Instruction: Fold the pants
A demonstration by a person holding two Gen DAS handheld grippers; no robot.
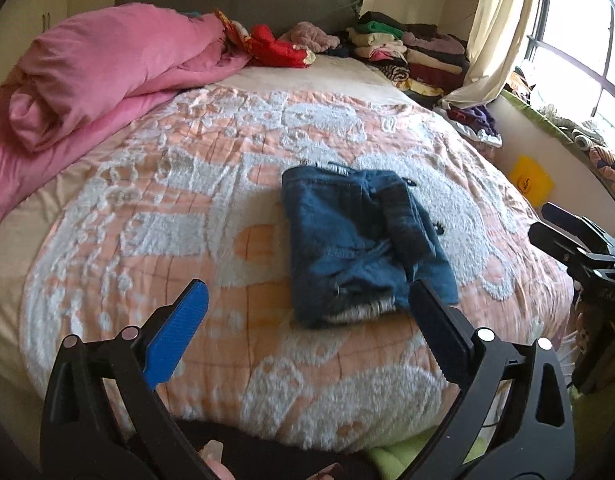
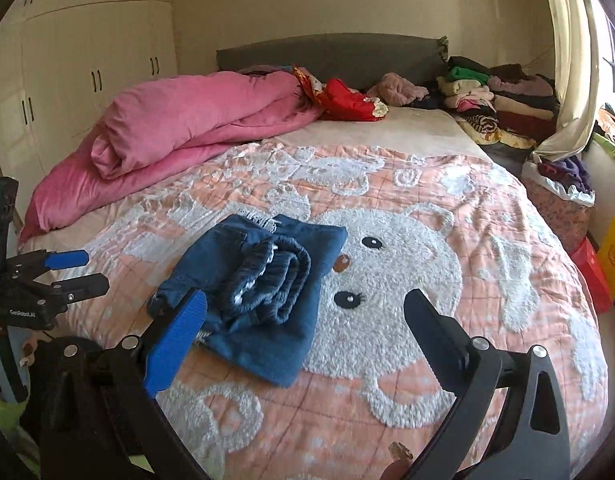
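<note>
The dark blue denim pants point(image 1: 363, 240) lie folded into a compact bundle on the peach-and-white quilted bed point(image 1: 187, 200), just ahead of the left hand-held gripper point(image 1: 307, 300) and right hand-held gripper point(image 2: 305, 312). Both stand spread and empty, so the folding looks finished.

We've got the left gripper point(image 1: 307, 300) with its jaws spread wide and nothing between them, pitched down. Our right gripper point(image 2: 305, 310) is likewise wide apart and empty, also angled down. Each sees the other at frame edge: the right one at the far right of the left wrist view, the left one at the far left of the right wrist view. A fingertip point(image 2: 395, 470) shows at the bottom edge.
</note>
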